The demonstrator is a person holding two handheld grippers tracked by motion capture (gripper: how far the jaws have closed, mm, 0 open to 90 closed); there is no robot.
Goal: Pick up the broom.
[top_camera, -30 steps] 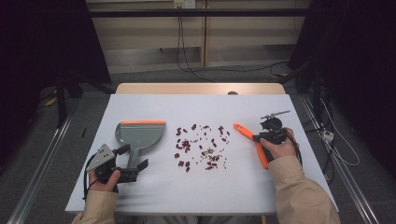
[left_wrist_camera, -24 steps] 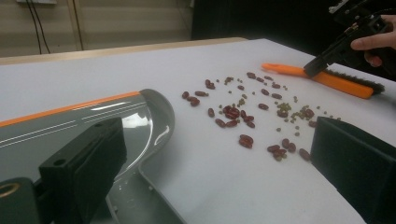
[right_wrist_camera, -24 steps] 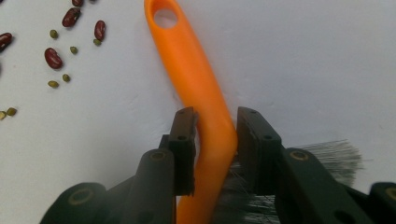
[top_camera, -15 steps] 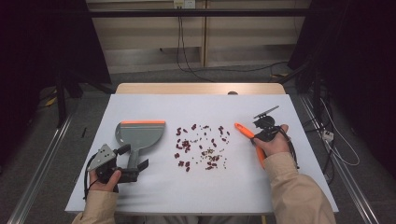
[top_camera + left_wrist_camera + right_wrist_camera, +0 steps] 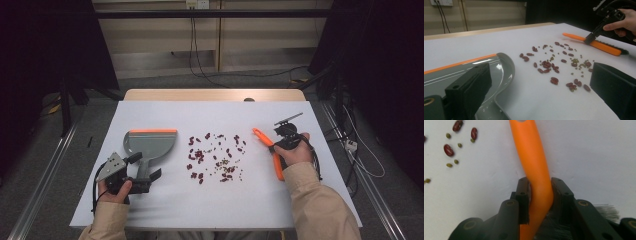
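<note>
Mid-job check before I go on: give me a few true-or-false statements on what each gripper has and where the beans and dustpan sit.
1. The right gripper is shut on the orange brush. True.
2. The beans already lie inside the dustpan. False: they are scattered on the table, between dustpan and brush.
3. The left gripper is at the dustpan's handle. True.
4. The left gripper's jaws are clamped tight together. False: they stand wide apart in the left gripper view.
5. The dustpan has a blue edge. False: it is orange.

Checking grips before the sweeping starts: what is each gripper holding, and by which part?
The right gripper clamps the orange plastic brush by its handle. The left gripper straddles the grey plastic dustpan handle, fingers apart, holding nothing.
</note>
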